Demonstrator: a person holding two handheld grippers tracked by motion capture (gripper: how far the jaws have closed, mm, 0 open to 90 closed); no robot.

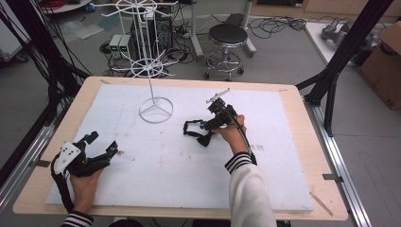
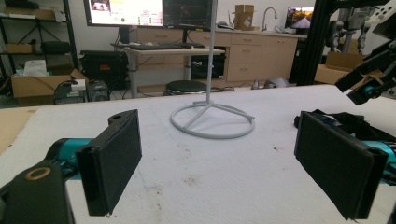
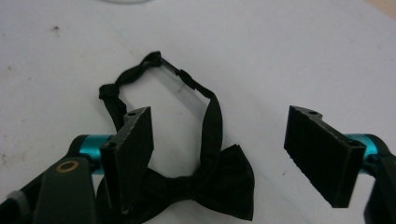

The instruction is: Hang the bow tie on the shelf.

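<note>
My right gripper (image 3: 219,154) is spread wide just above the bow tie (image 3: 205,182), near the white pad's (image 1: 156,165) centre. My left gripper (image 1: 101,144), also spread, rests at 8 o'clock, well apart.

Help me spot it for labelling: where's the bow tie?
In the high view, the bow tie lies mid-table under the right gripper, right of the rack's base.

Even overhead light, soft shadows, slight blur.

Left gripper (image 1: 103,143) and right gripper (image 1: 195,131) (both) gape wide.
</note>
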